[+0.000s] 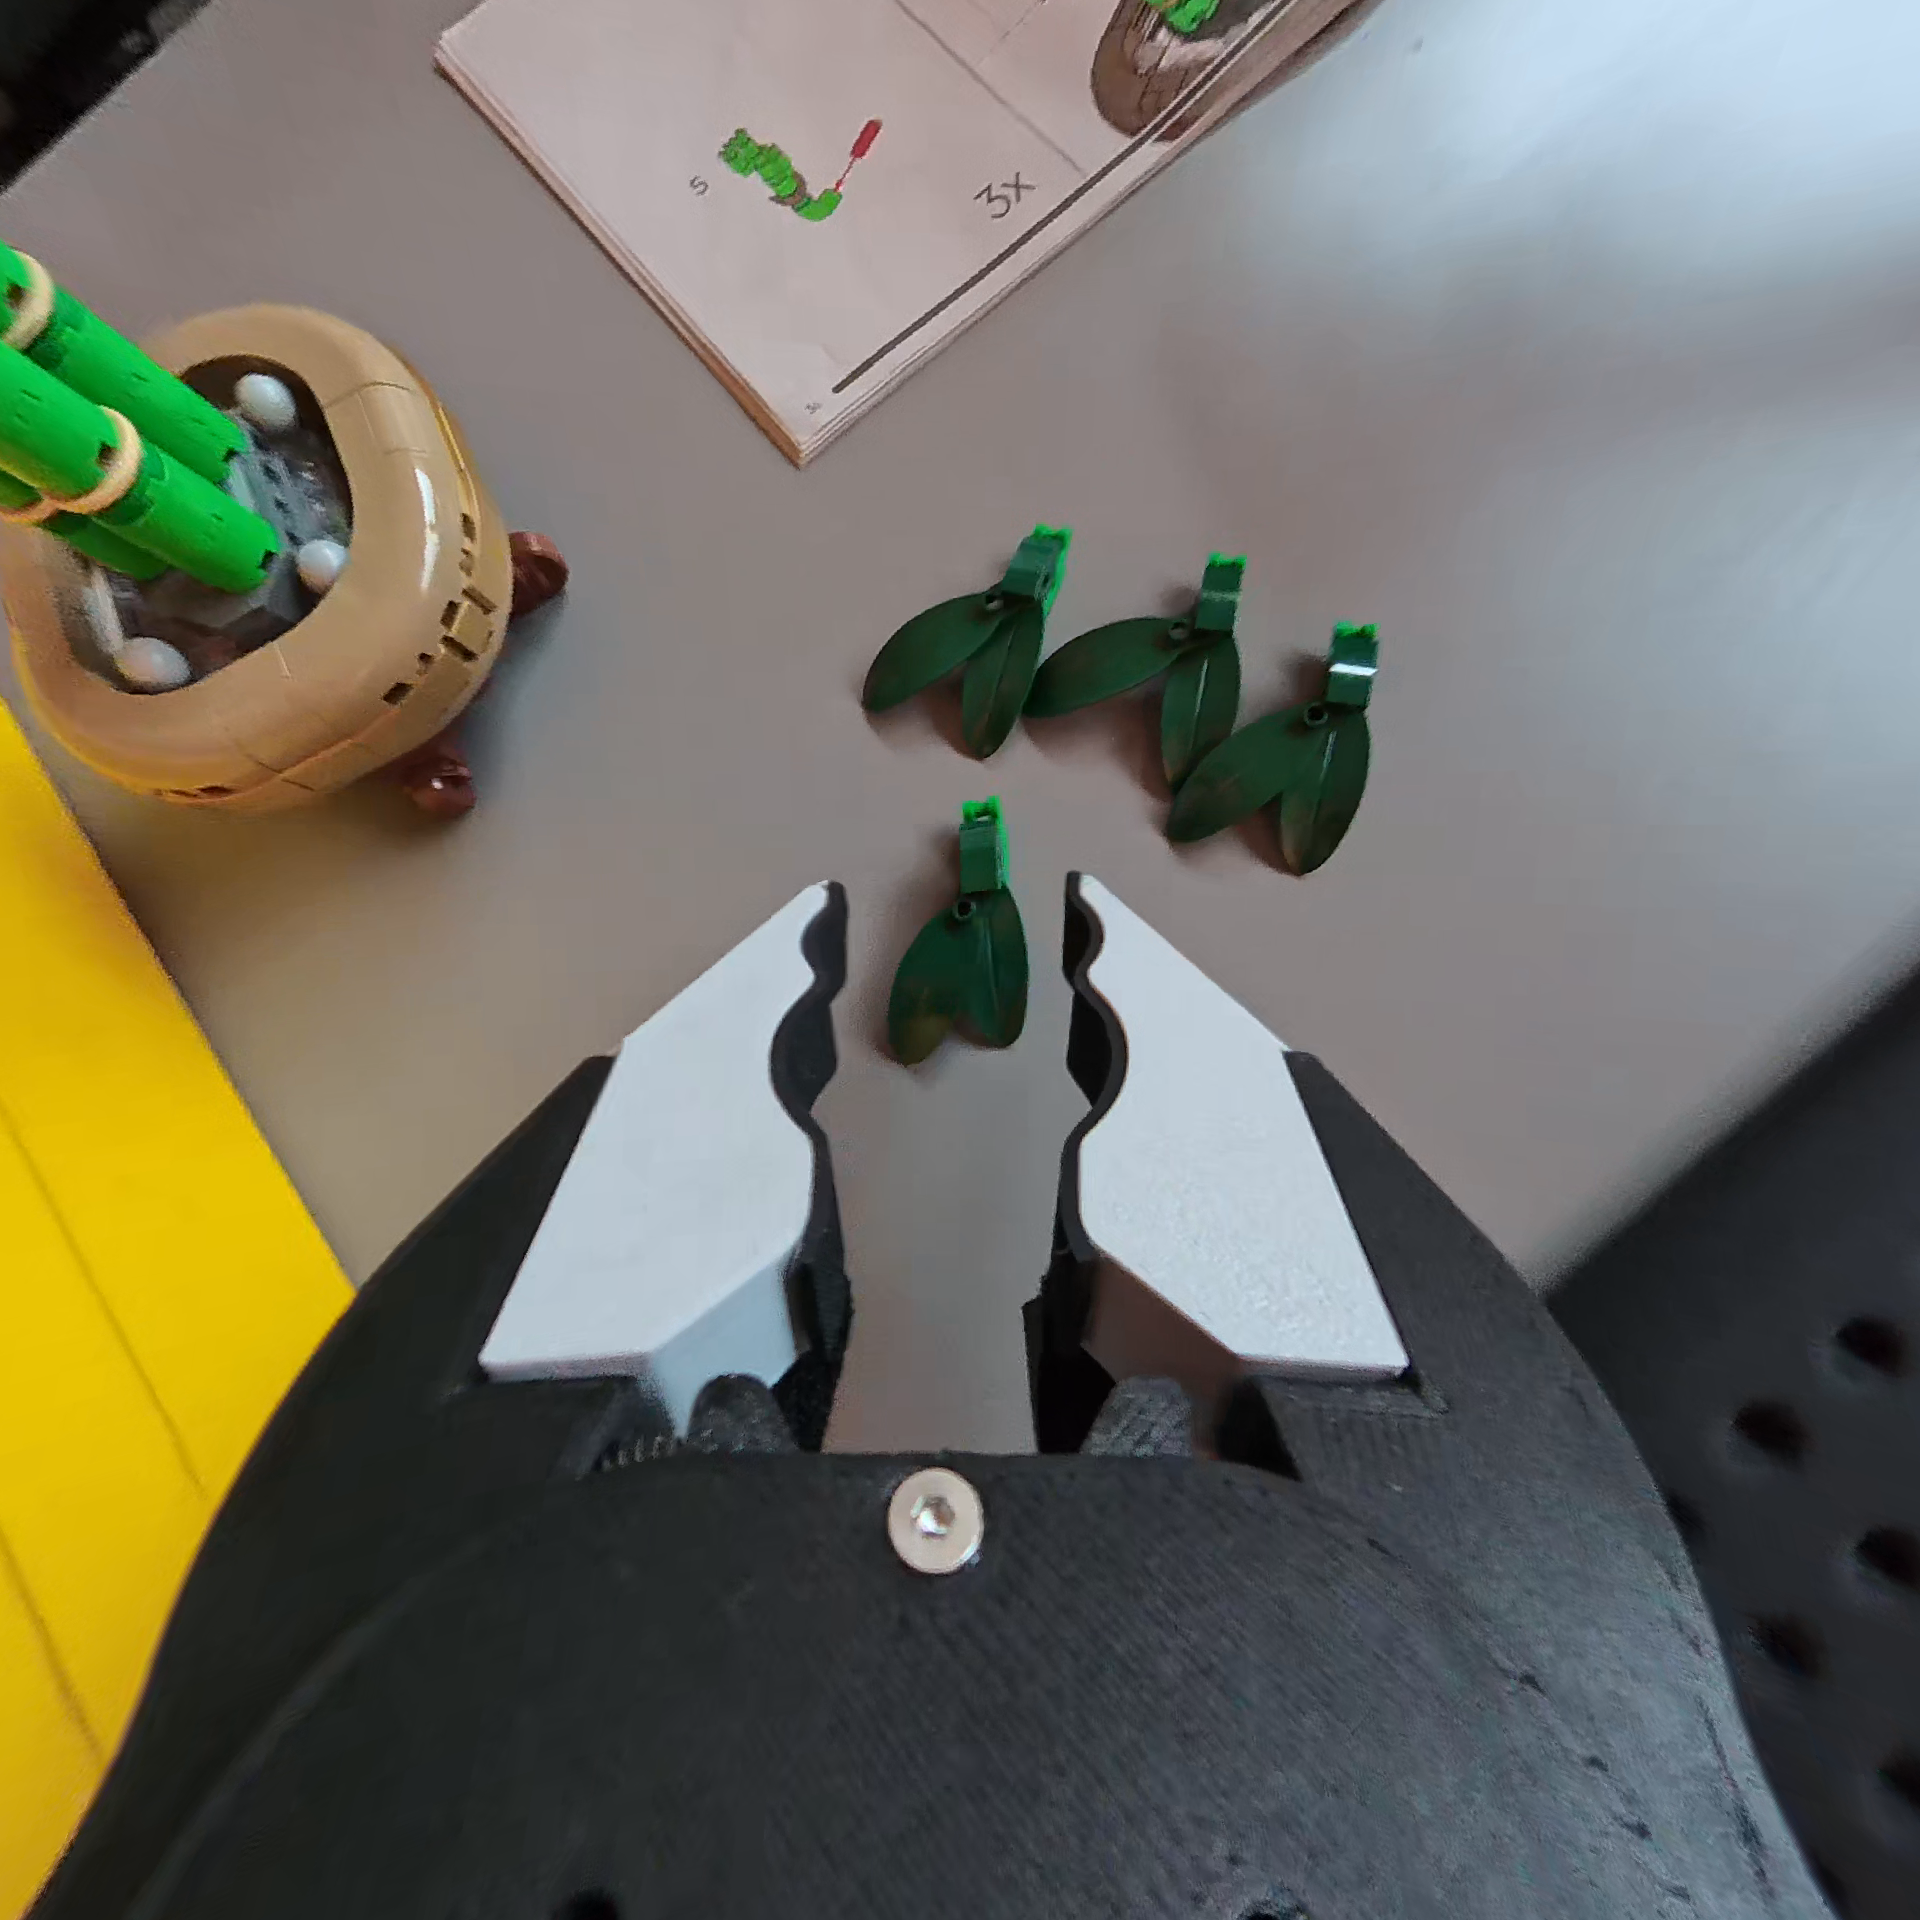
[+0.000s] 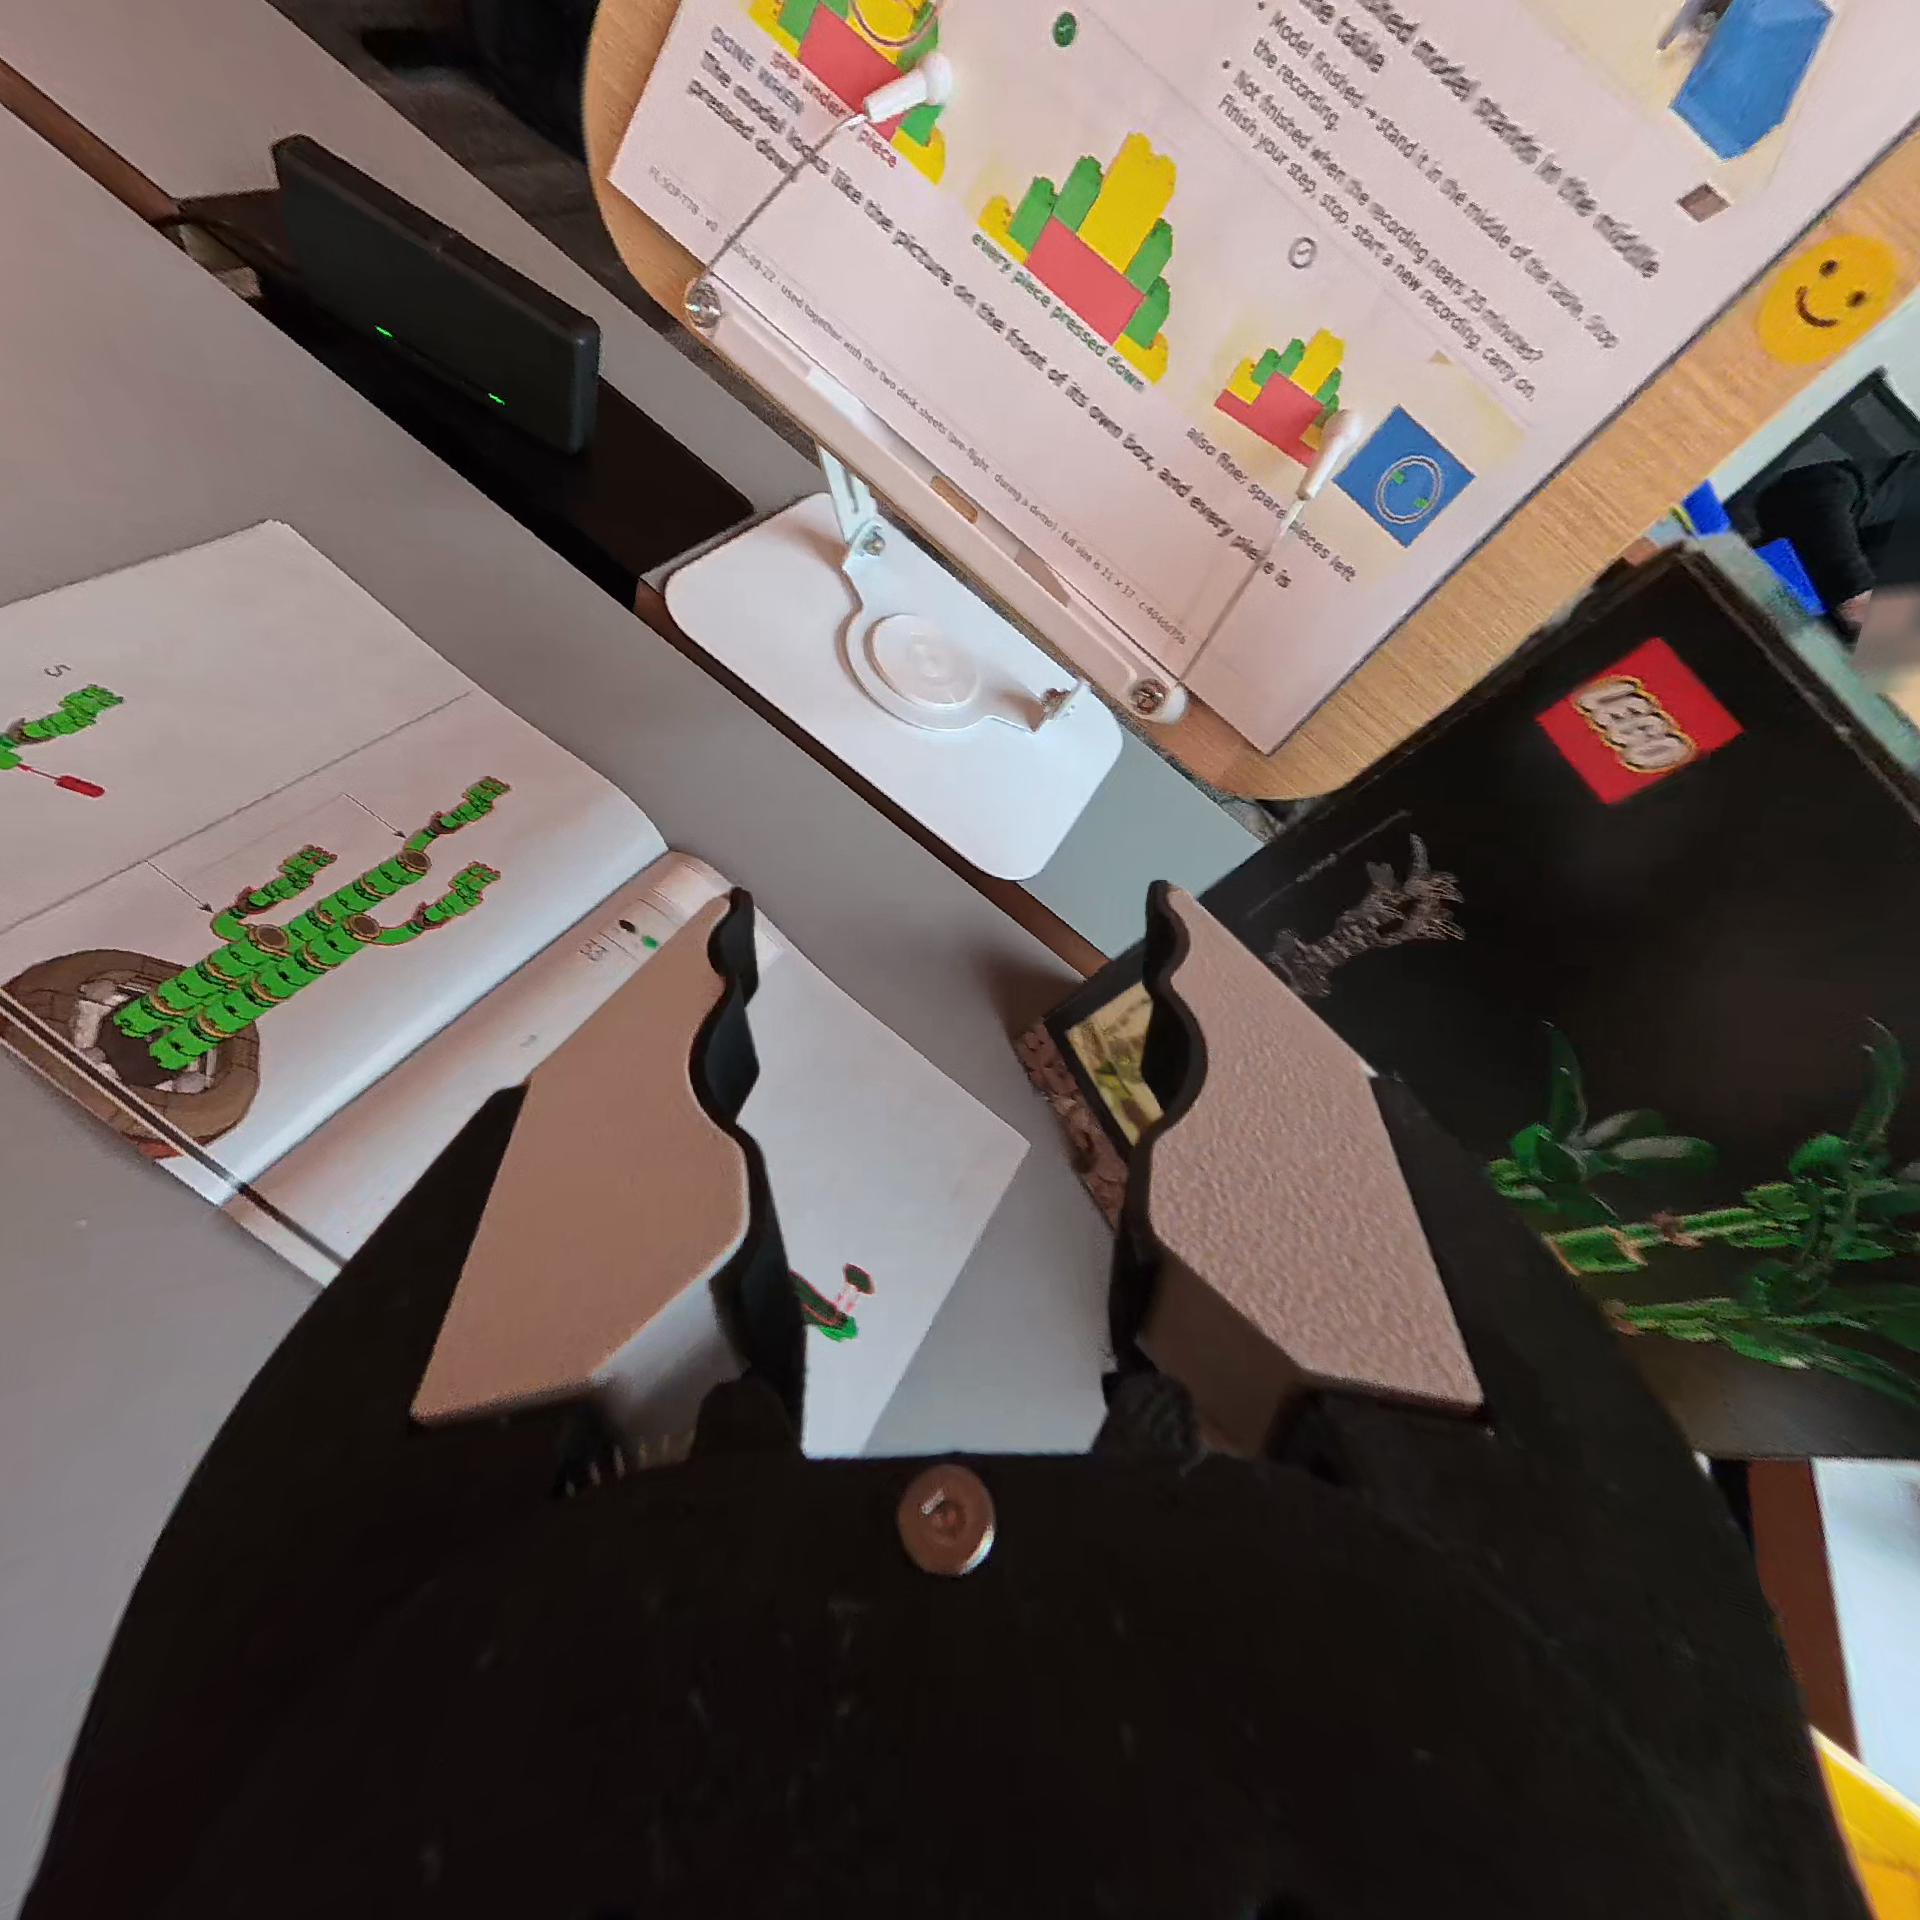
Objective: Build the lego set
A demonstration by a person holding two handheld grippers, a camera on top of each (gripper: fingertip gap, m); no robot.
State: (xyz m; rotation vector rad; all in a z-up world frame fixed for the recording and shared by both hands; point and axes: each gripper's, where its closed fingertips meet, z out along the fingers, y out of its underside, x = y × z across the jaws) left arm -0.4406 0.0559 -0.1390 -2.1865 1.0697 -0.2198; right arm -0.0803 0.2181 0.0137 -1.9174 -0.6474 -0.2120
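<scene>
In the left wrist view, several dark green leaf pieces lie on the grey table. One leaf piece (image 1: 961, 961) lies between the tips of my open left gripper (image 1: 956, 899), not touched. Three more leaf pieces (image 1: 1127, 665) lie just beyond, to the right. A tan pot (image 1: 312, 623) with bright green bamboo stalks (image 1: 104, 416) stands at the left. The open instruction booklet (image 1: 831, 177) lies at the far side. In the right wrist view my right gripper (image 2: 940, 914) is open and empty above the booklet (image 2: 312, 883).
A yellow tray or box (image 1: 94, 1195) lies at the left edge. In the right wrist view a black set box (image 2: 1610, 1039) stands at the right, a white stand (image 2: 914, 675) holds a printed board, and a black device (image 2: 436, 291) sits at the table's back.
</scene>
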